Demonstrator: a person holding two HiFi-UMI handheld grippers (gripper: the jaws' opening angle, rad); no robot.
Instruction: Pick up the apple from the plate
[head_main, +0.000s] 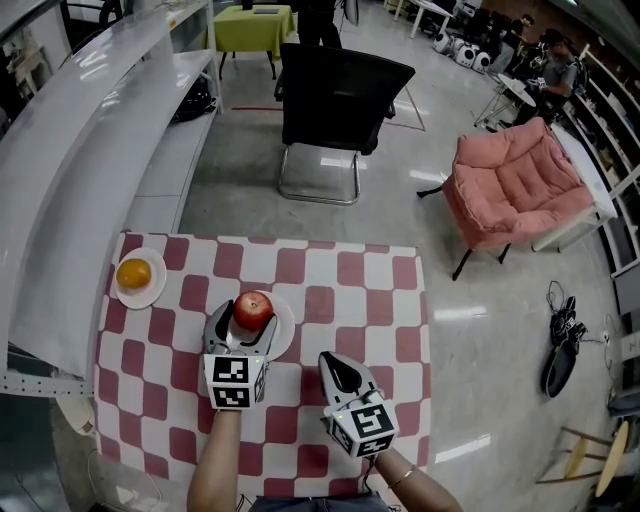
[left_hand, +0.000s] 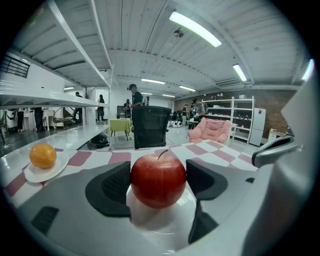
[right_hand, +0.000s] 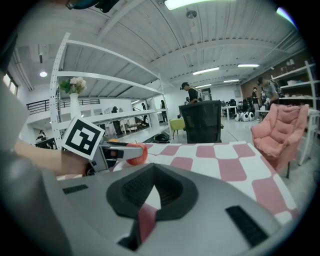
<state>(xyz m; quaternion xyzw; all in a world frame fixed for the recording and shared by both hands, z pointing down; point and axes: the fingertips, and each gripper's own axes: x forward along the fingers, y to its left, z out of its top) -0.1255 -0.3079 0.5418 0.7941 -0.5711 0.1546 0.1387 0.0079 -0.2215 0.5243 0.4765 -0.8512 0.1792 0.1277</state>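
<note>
The left gripper (head_main: 251, 324) grasps the apple (left_hand: 158, 179) by its sides at the middle of the plate (left_hand: 167, 221), so a shallow pinch on that smooth round skin may let it slip and roll off the plate, while the right gripper (right_hand: 151, 194) sits clenched and empty near the plate

You have an orange (head_main: 133, 272) on a small white plate (head_main: 155, 291) at the table's (head_main: 340, 290) far-left corner | red-and-white checked cloth covers the table | beyond it: black office chair (head_main: 340, 100), pink armchair (head_main: 515, 180) right of that, green table (head_main: 255, 25) farther back
</note>
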